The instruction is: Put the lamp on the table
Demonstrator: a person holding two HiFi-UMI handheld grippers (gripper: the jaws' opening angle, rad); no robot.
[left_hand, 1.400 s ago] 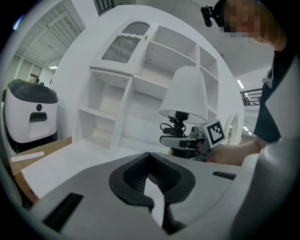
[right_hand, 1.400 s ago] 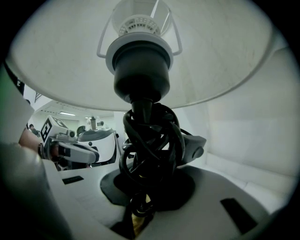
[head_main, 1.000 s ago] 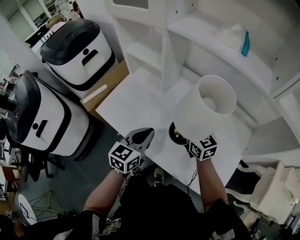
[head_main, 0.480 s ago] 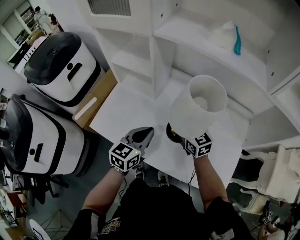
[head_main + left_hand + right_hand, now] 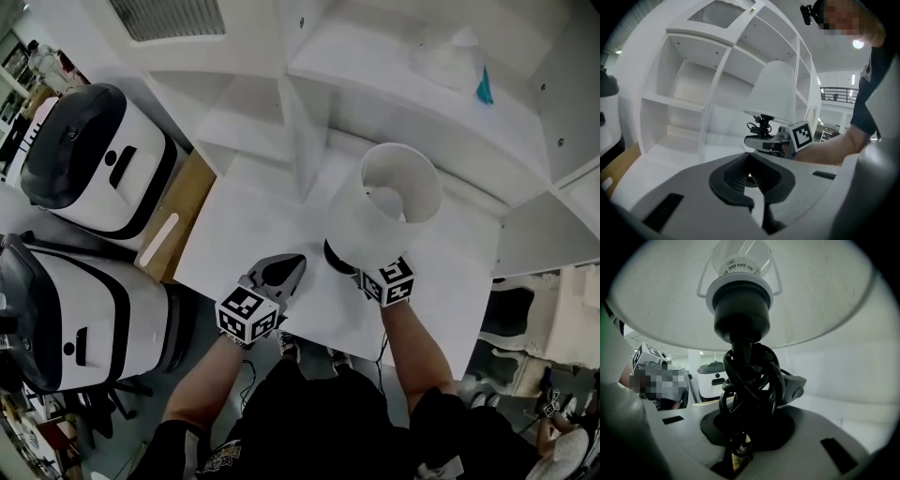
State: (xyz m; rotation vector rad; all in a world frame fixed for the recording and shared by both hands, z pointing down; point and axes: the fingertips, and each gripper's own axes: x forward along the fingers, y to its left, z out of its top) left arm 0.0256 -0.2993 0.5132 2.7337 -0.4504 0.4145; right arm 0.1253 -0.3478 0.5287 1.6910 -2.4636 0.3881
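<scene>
Two handheld grippers reach over a white table [image 5: 246,225] that stands in front of a white shelf unit [image 5: 375,75]. We see the right gripper [image 5: 740,446] with its jaws closed partway on the thin stem of the lamp [image 5: 384,206], just under a black cord [image 5: 754,380] wound in loops around that stem. The lamp stands upright above the near middle of the table, its white shade [image 5: 815,296] spreading wide over the gripper. Its dark base [image 5: 335,257] is at the tabletop, though we cannot tell whether it touches. The left gripper [image 5: 750,176] hangs just beside the lamp, over the table's near edge, with its jaws together and nothing between them. To the left of the table sit two white and black machines [image 5: 89,159]. A teal object [image 5: 485,86] lies on an upper shelf.
</scene>
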